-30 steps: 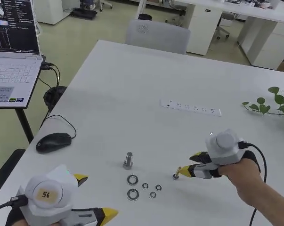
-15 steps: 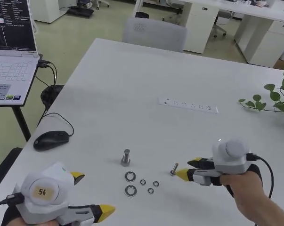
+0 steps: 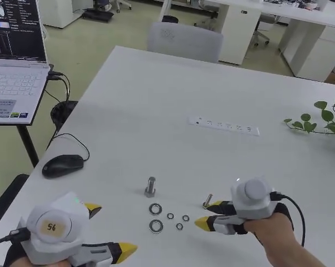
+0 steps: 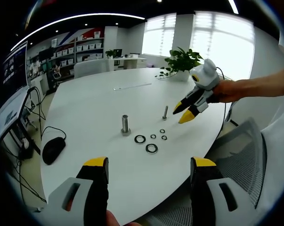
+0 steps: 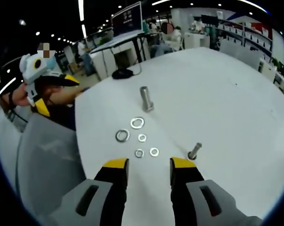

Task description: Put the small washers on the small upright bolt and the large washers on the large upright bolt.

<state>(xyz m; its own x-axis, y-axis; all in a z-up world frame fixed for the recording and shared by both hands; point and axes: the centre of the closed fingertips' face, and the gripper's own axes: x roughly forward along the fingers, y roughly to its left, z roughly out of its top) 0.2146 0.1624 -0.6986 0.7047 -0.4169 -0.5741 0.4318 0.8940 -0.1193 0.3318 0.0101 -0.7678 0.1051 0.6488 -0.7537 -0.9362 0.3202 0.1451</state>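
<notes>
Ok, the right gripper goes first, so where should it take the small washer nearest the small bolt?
Probably by opposite points of the outer rim of the small washer, the right gripper coming down from above: it lies flat on the table, so only the thin edge offers a hold.

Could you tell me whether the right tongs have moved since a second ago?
Yes: the right tongs have drawn back from the small bolt toward the person.

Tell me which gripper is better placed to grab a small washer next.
Right. The right gripper hovers open just beside the small washers, jaws pointing toward them. The left gripper is open too, but sits back at the table near edge, farther from them.
</notes>
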